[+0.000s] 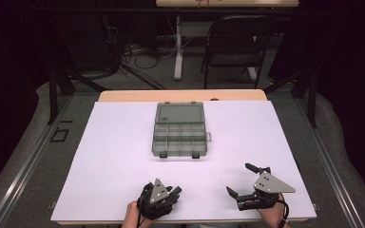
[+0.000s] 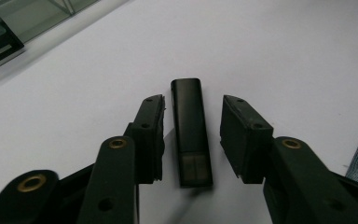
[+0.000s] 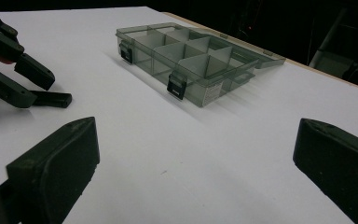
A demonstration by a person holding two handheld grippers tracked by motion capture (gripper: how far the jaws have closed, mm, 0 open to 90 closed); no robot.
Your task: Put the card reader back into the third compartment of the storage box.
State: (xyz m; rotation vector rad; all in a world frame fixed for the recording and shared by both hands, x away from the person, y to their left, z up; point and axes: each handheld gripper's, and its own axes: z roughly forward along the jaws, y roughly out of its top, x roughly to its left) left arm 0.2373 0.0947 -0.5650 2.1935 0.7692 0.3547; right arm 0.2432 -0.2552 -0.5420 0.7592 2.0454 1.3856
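At lower left of the high view, my left gripper (image 1: pixel 171 194) sits with its jaws narrowly parted around a small black bar (image 2: pixel 191 130) lying flat on the white table (image 1: pixel 114 142), not clamped. At centre I see the open compartment box (image 1: pixel 179 129). At lower right, my right gripper (image 1: pixel 240 179) gapes wide, holding nothing.

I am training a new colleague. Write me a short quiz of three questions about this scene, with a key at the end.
1. True or false: the organizer box has its lid open.
2. What lies between the jaws of the left hand-held gripper? A) a coin B) a small black bar C) a screw
3. Is the right hand-held gripper open or shut?

Key: 1 true; 2 B; 3 open, with nothing between its jaws.
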